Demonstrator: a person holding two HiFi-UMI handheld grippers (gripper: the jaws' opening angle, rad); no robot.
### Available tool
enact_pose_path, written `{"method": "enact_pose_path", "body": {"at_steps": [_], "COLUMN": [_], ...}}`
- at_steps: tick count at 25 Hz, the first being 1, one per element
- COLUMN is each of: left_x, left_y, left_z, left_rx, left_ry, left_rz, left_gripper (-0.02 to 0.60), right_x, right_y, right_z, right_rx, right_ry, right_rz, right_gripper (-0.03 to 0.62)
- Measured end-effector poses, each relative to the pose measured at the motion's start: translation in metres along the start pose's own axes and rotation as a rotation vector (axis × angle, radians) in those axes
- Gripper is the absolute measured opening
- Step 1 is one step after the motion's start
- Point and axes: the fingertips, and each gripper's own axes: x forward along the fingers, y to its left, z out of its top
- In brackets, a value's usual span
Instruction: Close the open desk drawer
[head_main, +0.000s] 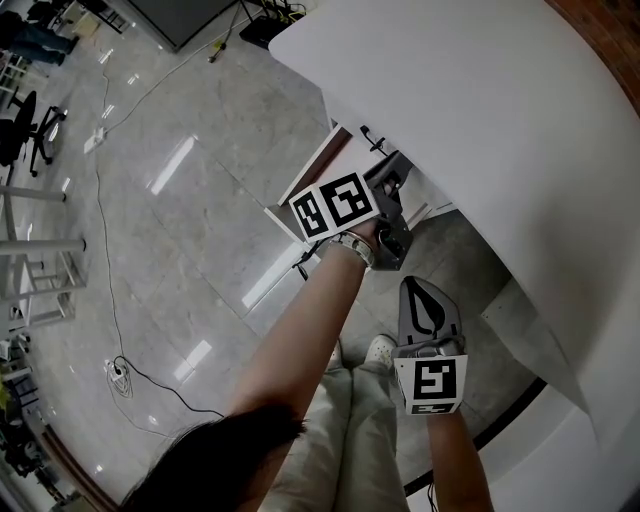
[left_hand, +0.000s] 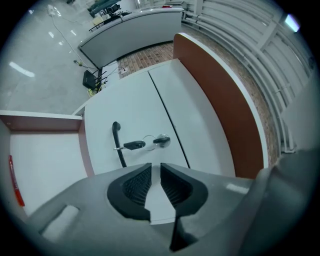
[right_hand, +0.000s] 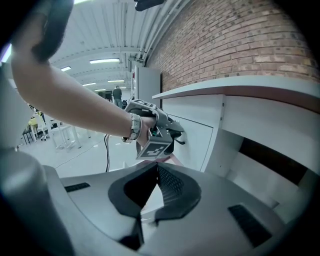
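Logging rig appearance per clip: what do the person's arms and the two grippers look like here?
Both the left gripper and right gripper have grey moulded bodies with black ribbed pads. Each carries a white cube printed with black square markers. No sleeves show; a metal-looking wristband sits on the left wrist.

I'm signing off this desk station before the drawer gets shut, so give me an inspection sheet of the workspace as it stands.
Surface: white desk top, nothing seen on it.
Job's things: drawer stands open. The white front panel next to it carries a black handle and a key in its lock.
Clutter: a red pen inside the drawer.
Grippers: left gripper faces the front panel, jaws a narrow slit apart, nothing between them. Right gripper is shut and empty, held back from the desk.
Cables: one cable trails across the floor.
Surroundings: glossy tiled floor, brick wall, office chair.
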Motion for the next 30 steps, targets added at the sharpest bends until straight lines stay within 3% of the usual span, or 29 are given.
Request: {"method": "enact_pose_path", "body": {"at_steps": [8,22,25,30], "left_x": [-0.031,-0.132,-0.166,-0.224], "left_y": [-0.017,-0.033,-0.044,-0.06], "left_z": [-0.005,0.008,0.008,0.006], "left_rx": [-0.034,0.094,0.184,0.408], "left_ry": [0.001,-0.052,-0.061,-0.099], "left_rz": [-0.051,-0.137,-0.157,-0.093], "left_gripper": [0.041,0.006,0.006,0.006], "right_x": [-0.006,-0.027,-0.028,-0.039], "right_y": [0.004,0.033,0.041,0.052], "right_z": [0.015,0.021,0.021,0.032], "right_rx": [-0.022,0.026,0.002,-0.024], "right_ry": [-0.02,-0.102,-0.106,-0.134], "right_rz": [-0.015,-0.021,-0.022,-0.016], "right_gripper": [0.012,0.012,0.012,0.012]}}
